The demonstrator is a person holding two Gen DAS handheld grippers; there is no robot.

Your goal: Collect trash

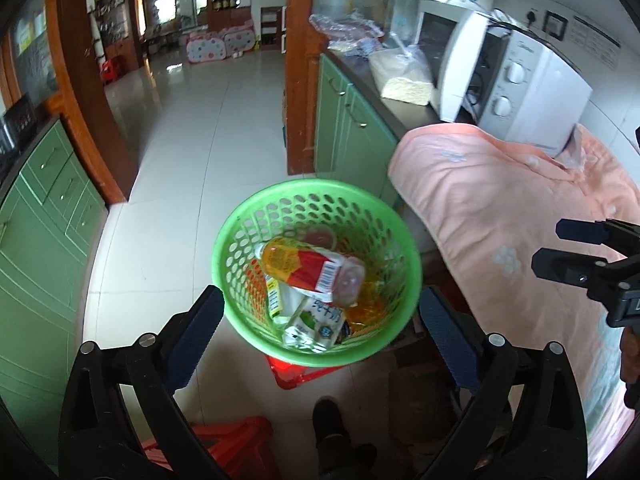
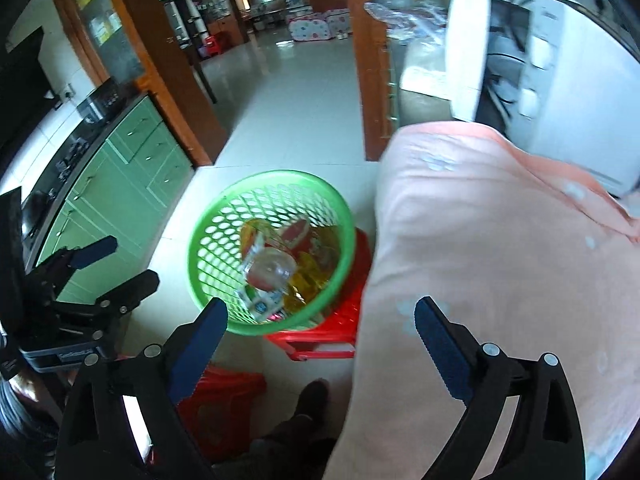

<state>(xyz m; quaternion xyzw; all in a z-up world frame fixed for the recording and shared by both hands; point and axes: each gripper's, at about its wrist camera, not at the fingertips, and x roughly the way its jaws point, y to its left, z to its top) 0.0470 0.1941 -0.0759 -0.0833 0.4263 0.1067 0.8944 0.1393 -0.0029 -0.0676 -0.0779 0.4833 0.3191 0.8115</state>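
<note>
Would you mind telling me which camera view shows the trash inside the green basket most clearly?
The left wrist view: it looks down into the green basket, so the bottle and wrappers show sharply. In the right wrist view the basket is off-centre and its contents look blurred.

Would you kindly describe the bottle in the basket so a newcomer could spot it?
Beside the peach towel-covered counter, a green perforated basket sits on a red stool. The clear bottle lies on top, with yellow liquid and a red-and-white label.
</note>
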